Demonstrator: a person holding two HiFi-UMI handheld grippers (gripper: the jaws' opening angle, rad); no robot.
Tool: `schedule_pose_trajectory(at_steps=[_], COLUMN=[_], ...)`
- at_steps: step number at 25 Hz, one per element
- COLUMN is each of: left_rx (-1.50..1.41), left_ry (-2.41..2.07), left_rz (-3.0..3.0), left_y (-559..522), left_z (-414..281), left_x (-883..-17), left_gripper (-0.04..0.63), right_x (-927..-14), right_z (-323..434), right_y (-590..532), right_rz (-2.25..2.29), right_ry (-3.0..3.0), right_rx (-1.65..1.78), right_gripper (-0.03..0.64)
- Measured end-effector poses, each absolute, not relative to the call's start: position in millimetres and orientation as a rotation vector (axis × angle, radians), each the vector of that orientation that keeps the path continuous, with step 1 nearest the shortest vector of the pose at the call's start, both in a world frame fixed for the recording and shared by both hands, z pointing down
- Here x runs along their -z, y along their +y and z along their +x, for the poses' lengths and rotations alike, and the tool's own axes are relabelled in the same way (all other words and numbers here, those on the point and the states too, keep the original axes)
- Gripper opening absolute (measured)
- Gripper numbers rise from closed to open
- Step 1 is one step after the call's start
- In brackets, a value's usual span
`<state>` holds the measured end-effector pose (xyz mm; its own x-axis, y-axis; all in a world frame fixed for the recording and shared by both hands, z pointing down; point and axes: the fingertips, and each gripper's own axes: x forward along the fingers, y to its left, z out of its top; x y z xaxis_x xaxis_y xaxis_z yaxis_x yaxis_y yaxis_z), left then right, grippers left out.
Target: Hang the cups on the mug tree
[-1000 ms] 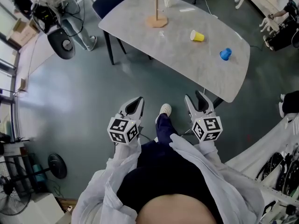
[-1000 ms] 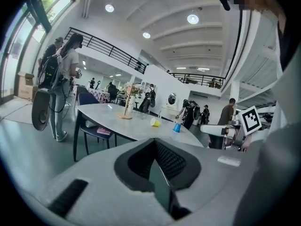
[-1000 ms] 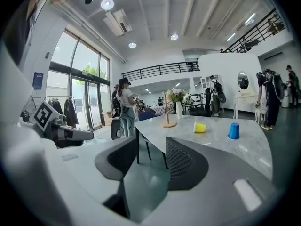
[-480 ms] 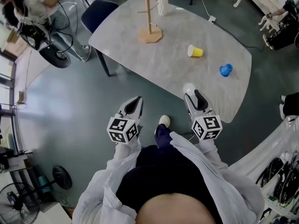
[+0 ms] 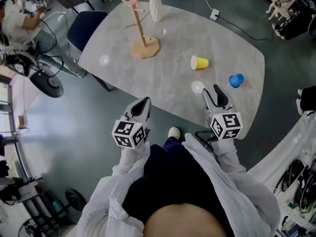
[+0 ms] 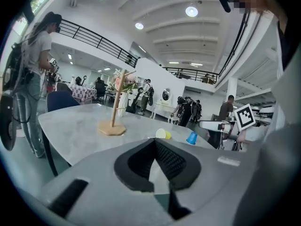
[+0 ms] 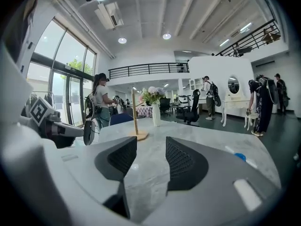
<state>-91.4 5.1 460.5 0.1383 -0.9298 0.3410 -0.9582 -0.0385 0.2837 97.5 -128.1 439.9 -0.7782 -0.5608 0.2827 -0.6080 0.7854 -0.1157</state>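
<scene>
A wooden mug tree (image 5: pixel 139 33) stands bare at the far side of the grey marble table (image 5: pixel 168 88). It also shows in the left gripper view, mug tree (image 6: pixel 115 112), and in the right gripper view, mug tree (image 7: pixel 136 117). A yellow cup (image 5: pixel 199 62) and a blue cup (image 5: pixel 236 80) lie on their sides on the tabletop. My left gripper (image 5: pixel 143 105) is shut and empty, at the table's near edge. My right gripper (image 5: pixel 217 95) hangs open and empty over the near edge, short of the blue cup (image 7: pixel 240 157).
A white vase of flowers (image 5: pixel 155 6) stands behind the tree. A dark blue chair (image 5: pixel 84 26) is at the table's far left corner, with a person (image 5: pixel 17 21) and a round black object (image 5: pixel 47 83) on the floor beyond. A cable (image 5: pixel 232 26) runs off the far edge.
The person has walked up to the table. Both grippers have travelled forward: the right one now reaches over the near edge, and the left one has reached that edge.
</scene>
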Motion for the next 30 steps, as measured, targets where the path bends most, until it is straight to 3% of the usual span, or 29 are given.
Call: schedule_pose_trajectory(at_steps=[4, 22, 30], left_rx=[-0.103, -0.271, -0.306], left_ry=[-1.746, -1.334, -1.234], left_rz=[2.048, 2.272, 2.251], left_y=[-31, -162, -189], left_z=[-90, -118, -139], left_x=[-462, -492, -533], left_gripper=[0.000, 0.000, -0.001], right_x=[-448, -523, -579], right_z=[95, 58, 47], right_y=[-160, -238, -275], right_rz=[0.907, 0.474, 0.296], right_ry=[-2.699, -2.263, -1.981], right_rx=[-0.329, 0.267, 0.543], right_gripper=[0.186, 0.287, 0.296])
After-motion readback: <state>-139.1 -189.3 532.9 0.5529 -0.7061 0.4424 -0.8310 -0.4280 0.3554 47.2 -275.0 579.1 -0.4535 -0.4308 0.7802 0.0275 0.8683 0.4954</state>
